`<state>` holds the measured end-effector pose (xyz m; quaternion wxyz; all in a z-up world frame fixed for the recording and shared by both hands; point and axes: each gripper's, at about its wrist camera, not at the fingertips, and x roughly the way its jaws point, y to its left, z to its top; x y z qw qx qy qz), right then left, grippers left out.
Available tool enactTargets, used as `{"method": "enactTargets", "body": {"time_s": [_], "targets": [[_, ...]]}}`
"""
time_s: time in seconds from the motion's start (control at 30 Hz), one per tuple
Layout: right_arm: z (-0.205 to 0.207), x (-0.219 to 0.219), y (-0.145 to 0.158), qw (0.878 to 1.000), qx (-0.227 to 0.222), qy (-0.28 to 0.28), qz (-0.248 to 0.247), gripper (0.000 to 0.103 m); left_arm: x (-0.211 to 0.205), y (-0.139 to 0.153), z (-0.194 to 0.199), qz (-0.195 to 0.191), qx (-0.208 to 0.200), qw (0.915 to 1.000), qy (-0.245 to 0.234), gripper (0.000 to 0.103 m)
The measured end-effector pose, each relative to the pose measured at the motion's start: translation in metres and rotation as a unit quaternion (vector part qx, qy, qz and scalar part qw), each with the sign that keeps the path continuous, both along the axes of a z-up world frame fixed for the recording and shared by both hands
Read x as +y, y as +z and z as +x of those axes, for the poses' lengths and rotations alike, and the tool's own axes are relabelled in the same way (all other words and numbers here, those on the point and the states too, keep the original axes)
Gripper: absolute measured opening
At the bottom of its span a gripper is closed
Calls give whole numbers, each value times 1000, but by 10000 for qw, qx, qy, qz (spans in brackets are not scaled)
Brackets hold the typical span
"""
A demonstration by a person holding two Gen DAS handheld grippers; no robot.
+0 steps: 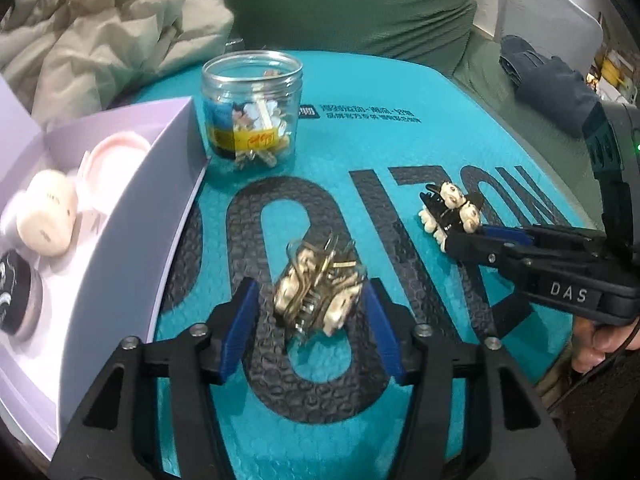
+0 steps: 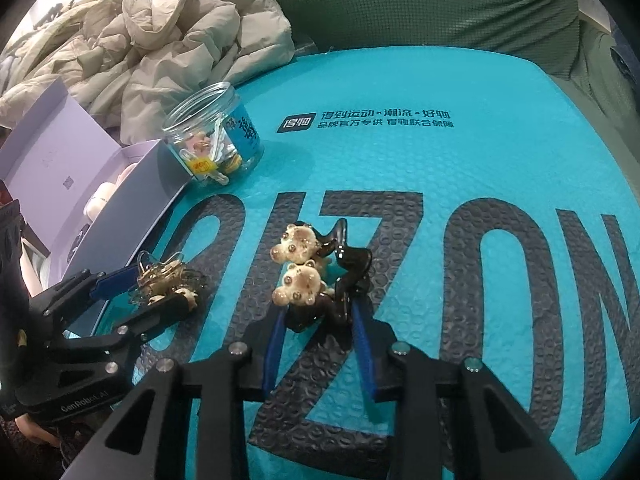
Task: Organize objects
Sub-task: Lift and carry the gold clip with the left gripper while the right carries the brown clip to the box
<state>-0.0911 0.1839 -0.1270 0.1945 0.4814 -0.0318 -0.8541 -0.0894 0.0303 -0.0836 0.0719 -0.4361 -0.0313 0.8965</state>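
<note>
**Two hair clips between the jaws on the teal mat**

The left gripper [image 1: 308, 308] points down at a gold clip [image 1: 318, 292] lying on the teal mat [image 1: 400, 152]. Its blue pads [image 1: 240, 320] stand at 9 and 3 o'clock of the clip with a gap on each side, so the jaws are released around it, not pressing. In the right wrist view the same gripper [image 2: 160, 286] comes in from 8 o'clock, with the gold clip [image 2: 168, 280] between its fingers.

The right gripper [image 2: 320, 316] is clenched on the near end of a black clip [image 2: 344, 280] decorated with two cream bears; the bears sit at 12 o'clock of the fingertips. From the left wrist, this gripper [image 1: 460, 236] reaches in from 3 o'clock, holding the black clip [image 1: 448, 210] on the mat.

A clear jar [image 1: 251, 108] of small items stands open at 12 o'clock of the gold clip. Just beside it, at 9 o'clock, lies an open lilac box [image 1: 120, 216] holding round cream pieces. A beige jacket [image 2: 168, 40] is heaped beyond, at 11 o'clock.
</note>
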Motion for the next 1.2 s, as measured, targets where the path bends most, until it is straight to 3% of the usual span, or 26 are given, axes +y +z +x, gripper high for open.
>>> {"method": "enactTargets", "body": {"time_s": [0.17, 0.3, 0.33, 0.43, 0.8, 1.2], "targets": [[-5, -6, 0, 9999, 112, 56, 113, 49, 7, -5, -8, -161, -5, 9997, -183, 57], [-10, -13, -1, 9991, 268, 129, 307, 49, 15, -10, -8, -419, 39, 9985, -343, 50], [-11, -13, -2, 9990, 288, 124, 324, 44, 17, -9, -9, -436, 55, 9982, -408, 46], [-11, -12, -1, 9990, 319, 115, 279, 37, 18, -8, -11, -359, -3, 9982, -479, 46], [5, -5, 14, 9987, 411, -6, 306, 37, 17, -2, -8, -121, -251, 9989, -381, 46], [41, 4, 45, 9982, 442, -254, 326, 37, 10, 35, 15, -21, -86, 9997, -236, 46]]}}
